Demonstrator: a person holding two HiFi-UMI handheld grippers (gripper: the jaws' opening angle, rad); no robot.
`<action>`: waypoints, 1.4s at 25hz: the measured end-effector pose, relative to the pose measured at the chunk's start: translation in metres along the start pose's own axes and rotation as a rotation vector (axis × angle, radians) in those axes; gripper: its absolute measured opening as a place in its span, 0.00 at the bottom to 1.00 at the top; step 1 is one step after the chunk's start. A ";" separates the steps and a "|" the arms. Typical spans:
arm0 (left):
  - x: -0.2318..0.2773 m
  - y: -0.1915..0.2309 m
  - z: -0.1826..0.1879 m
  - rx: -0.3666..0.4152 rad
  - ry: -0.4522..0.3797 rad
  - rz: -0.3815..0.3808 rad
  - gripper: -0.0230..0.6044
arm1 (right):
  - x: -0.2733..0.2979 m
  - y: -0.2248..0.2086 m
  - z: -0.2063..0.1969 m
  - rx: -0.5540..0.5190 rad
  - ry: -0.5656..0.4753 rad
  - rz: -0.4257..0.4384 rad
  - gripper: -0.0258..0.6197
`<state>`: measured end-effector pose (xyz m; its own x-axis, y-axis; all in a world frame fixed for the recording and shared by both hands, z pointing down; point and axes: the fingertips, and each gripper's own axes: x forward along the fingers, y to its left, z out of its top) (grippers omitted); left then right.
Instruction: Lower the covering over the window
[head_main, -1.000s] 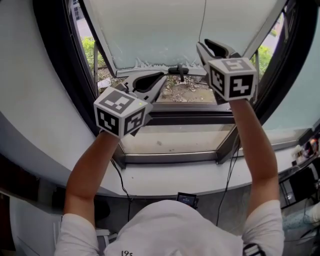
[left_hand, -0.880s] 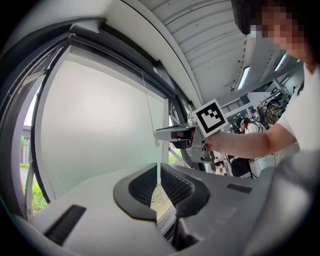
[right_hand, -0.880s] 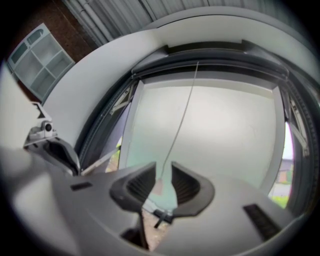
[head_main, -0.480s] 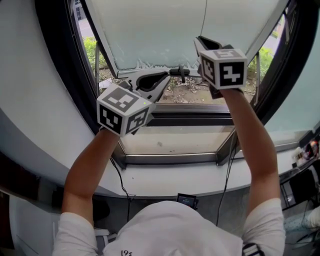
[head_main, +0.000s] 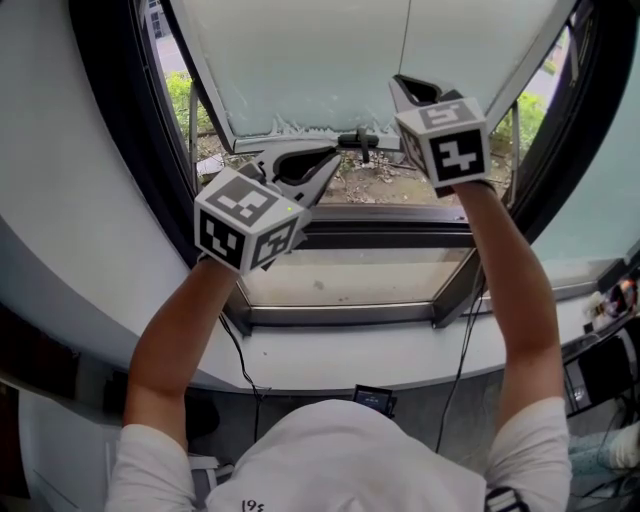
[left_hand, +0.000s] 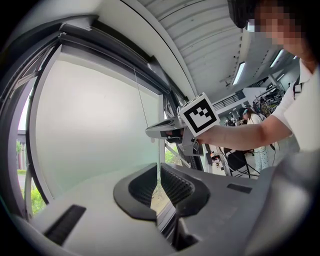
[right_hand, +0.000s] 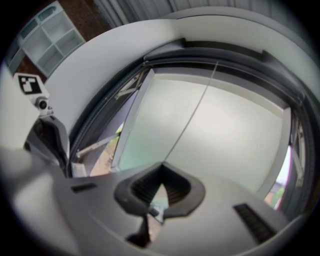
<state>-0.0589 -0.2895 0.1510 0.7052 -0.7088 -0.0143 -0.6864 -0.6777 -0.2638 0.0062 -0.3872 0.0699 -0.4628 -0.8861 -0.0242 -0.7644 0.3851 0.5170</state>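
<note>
The blind (head_main: 320, 60), a frosted sheet, is hung in the upper part of the window frame (head_main: 390, 235). Its bottom edge is stopped short of the frame's lower rail, so a strip of glass is left uncovered and the task is judged unfinished.

The pull cord (head_main: 407, 40) is seen as a thin line in front of the blind, right of the frame's middle, with its long axis vertical. At its lower end the cord is met by the right gripper (head_main: 403, 88). Its jaws have just been closing and are now fully together, with the cord apparently pinched between the tips.

The left gripper (head_main: 330, 160) is held lower and toward the frame's left side, well apart from the cord. Its jaws are also closed, and nothing is gripped in them.

The right hand is therefore the nearer one, already on the cord. Both grippers are pointed level at the frame, with the forearms raised and stretched forward. The coming move is judged to be a pull along the cord's own line, straight down toward the frame's lower rail.
</note>
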 end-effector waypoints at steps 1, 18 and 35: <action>0.000 -0.001 -0.001 0.000 0.001 -0.003 0.07 | -0.001 0.003 0.001 -0.058 0.008 -0.003 0.07; 0.004 -0.001 -0.007 0.025 0.012 -0.004 0.07 | -0.011 0.022 -0.009 -0.507 0.174 0.032 0.07; -0.003 0.003 0.001 0.097 0.006 0.031 0.07 | -0.021 0.051 -0.062 -0.793 0.331 0.081 0.07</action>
<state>-0.0633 -0.2894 0.1495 0.6824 -0.7308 -0.0179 -0.6874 -0.6332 -0.3557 0.0049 -0.3649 0.1496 -0.2539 -0.9406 0.2252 -0.1388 0.2659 0.9540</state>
